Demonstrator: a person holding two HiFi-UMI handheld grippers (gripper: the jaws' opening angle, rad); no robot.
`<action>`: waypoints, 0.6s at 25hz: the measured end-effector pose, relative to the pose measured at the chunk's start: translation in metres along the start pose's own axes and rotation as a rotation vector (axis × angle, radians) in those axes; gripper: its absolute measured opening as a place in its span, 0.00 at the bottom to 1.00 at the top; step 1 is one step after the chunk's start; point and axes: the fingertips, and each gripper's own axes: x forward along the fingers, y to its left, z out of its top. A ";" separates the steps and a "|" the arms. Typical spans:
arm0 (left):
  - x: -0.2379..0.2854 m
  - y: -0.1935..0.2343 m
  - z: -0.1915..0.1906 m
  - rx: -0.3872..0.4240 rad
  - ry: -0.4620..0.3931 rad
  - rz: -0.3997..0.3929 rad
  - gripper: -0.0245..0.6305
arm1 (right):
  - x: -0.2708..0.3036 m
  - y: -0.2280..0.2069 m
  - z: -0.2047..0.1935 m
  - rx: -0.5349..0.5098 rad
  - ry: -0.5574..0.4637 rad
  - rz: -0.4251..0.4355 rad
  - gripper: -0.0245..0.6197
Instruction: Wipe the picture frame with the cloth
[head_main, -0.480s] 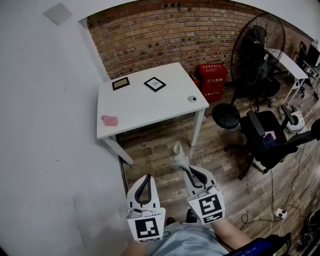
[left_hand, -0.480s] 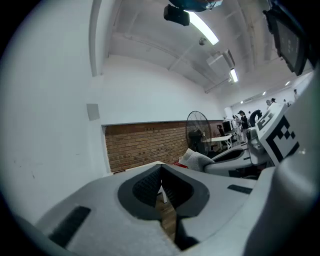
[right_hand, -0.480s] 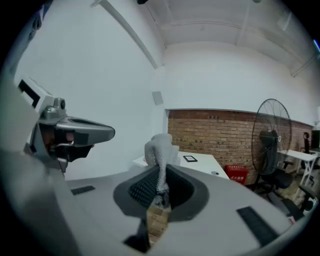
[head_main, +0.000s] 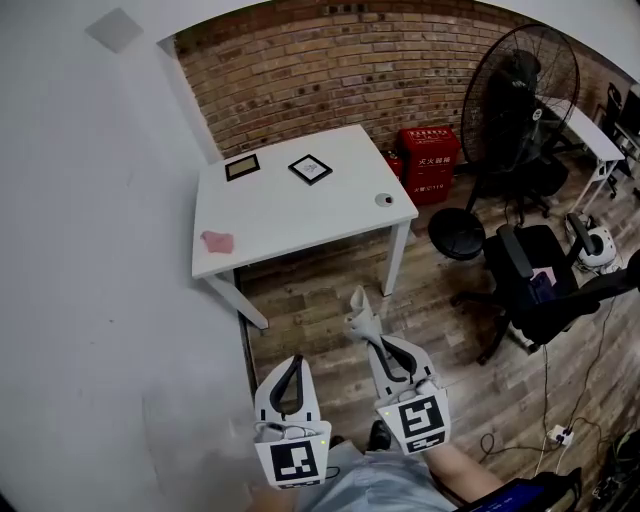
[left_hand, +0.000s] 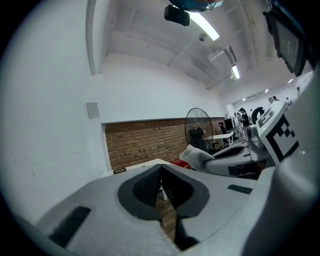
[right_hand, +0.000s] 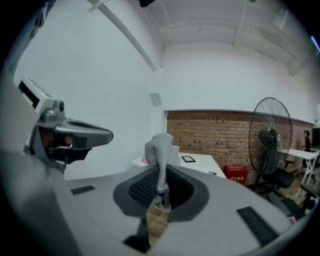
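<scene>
Right gripper (right_hand: 160, 192) clamps a pale grey textured cloth (right_hand: 160, 147), which stands up from between its jaws, while the left gripper (left_hand: 161, 184) is closed tip to tip with nothing in it. Both are held well short of the white rectangular table (head_main: 300, 225). The black square picture frame (head_main: 310, 168) lies flat near the table's far edge beside a brown-rimmed rectangular frame (head_main: 241, 167), with a small pink crumpled object (head_main: 218, 241) at its near left corner.

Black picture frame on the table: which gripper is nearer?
Right. The right gripper, shut on the cloth, is extended toward the table, short of the black picture frame; the left gripper is held farther back.
</scene>
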 end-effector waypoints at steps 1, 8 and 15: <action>0.002 -0.004 0.000 0.002 0.002 0.004 0.05 | 0.000 -0.004 -0.003 0.006 0.004 0.008 0.09; 0.015 -0.029 -0.007 0.009 0.023 0.035 0.05 | 0.002 -0.032 -0.022 0.015 0.021 0.046 0.10; 0.050 -0.026 -0.015 -0.005 0.049 0.041 0.05 | 0.032 -0.051 -0.028 0.030 0.048 0.071 0.10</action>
